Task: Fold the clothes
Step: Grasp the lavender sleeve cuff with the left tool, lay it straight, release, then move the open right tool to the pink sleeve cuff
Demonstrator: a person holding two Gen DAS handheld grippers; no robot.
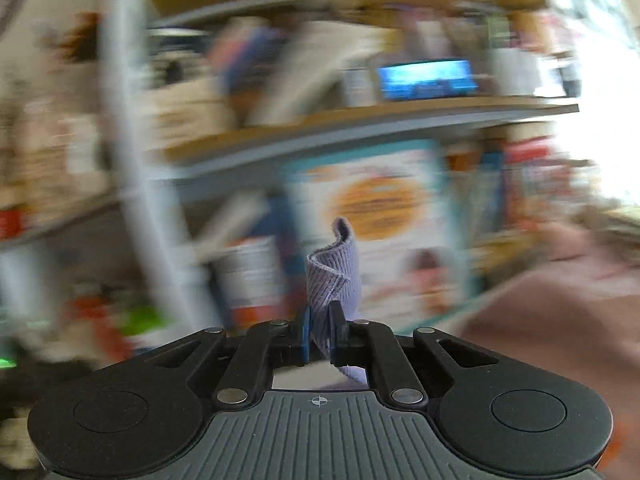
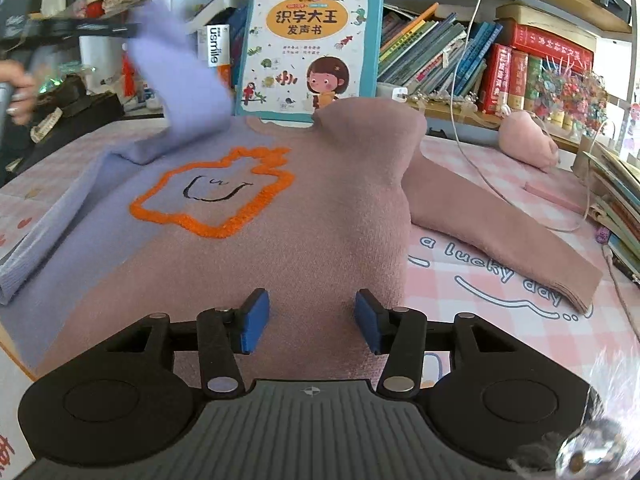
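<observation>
Left wrist: lilac sleeve clamped.

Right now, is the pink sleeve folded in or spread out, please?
Spread out: the pink sleeve lies flat on the checked mat, away from the sweater body.

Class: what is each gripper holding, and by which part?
The left gripper pinches the sweater's purple sleeve by its cuff. The right gripper holds nothing.

left wrist: raised, faces shelves | right wrist: low over sweater, faces shelves
</observation>
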